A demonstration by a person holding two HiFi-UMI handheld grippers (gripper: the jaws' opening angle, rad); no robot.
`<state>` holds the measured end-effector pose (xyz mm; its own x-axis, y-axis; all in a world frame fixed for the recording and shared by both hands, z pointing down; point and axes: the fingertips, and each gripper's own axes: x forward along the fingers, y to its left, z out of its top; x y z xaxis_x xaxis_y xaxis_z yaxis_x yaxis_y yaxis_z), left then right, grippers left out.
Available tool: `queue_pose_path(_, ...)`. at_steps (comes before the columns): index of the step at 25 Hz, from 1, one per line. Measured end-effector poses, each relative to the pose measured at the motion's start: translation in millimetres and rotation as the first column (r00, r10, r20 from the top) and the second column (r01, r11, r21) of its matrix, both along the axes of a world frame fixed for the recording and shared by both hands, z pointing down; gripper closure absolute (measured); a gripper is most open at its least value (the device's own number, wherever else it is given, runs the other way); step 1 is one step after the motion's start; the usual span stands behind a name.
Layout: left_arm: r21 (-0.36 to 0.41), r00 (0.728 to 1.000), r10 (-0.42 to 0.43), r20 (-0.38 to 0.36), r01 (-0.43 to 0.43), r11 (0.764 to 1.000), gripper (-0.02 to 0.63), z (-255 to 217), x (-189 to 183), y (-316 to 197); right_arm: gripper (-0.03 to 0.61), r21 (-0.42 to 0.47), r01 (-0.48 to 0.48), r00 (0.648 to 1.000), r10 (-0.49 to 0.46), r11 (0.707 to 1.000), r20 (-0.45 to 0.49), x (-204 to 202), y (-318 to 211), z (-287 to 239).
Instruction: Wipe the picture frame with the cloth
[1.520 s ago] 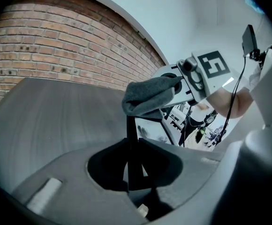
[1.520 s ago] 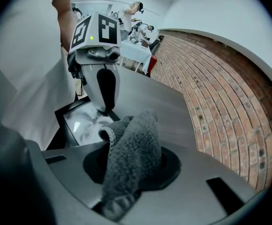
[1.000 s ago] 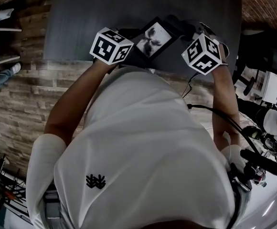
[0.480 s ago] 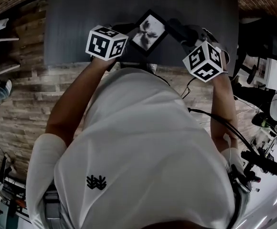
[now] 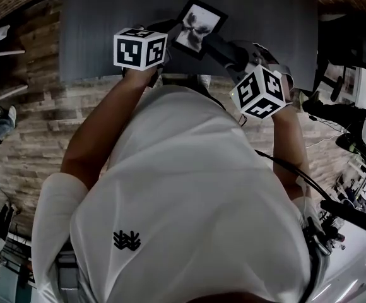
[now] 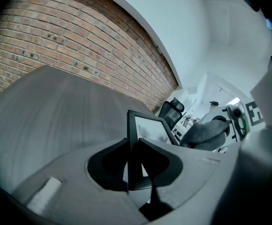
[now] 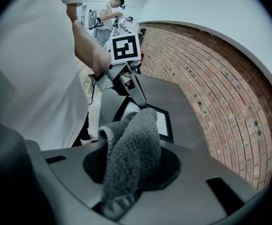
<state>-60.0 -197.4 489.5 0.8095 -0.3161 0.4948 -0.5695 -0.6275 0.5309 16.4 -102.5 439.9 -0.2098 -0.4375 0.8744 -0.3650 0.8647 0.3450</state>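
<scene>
- Right gripper (image 7: 135, 170)?
- Fingers clamped on a bunched grey cloth (image 7: 132, 146).
- Left gripper (image 6: 135, 149)?
- Fingers pinch the picture frame (image 6: 147, 128) by its edge, tilted over the dark desk (image 6: 56, 111). Cloth close to the frame; contact unclear.
- Beyond?
- Brick wall (image 6: 79, 41).

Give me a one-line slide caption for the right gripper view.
Right gripper shut on a grey fluffy cloth, facing the black-rimmed rectangular picture frame held by the left gripper.

Brick wall (image 6: 79, 46) behind a dark grey table (image 5: 107, 30) — pale stone-look floor (image 5: 38, 137) below, office chair (image 6: 172, 110) beyond.
</scene>
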Motion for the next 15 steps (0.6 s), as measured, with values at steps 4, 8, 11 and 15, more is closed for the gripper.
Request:
queue_pose_path(4,-0.004,1.0,-0.019,0.0,0.019,1.0,0.54,-0.1,1.3,-2.1,0.488,-0.007,0.039,0.999,-0.039,0.999,0.004,-21.2,2.7,1.7)
queue_pose_path(8,-0.008,0.999,-0.032,-0.009,0.032,0.999,0.54,-1.8,3.4,-1.4,0.487,0.001,0.085,0.996,-0.085,0.996,0.007,-45.9,-1.7,-0.8)
queue_pose_path(11,-0.011,0.999,-0.04,-0.011,0.039,0.999,0.54,-4.1,7.6,-2.6,0.488,0.007,0.12,0.993,-0.12,0.993,0.008,-55.6,-5.1,-3.4)
queue_pose_path(15,-0.005,0.998,-0.06,-0.024,0.06,0.998,0.54,-8.0,6.4,3.7,0.487,0.023,0.119,0.992,-0.12,0.993,0.028,-46.9,4.2,-5.6)
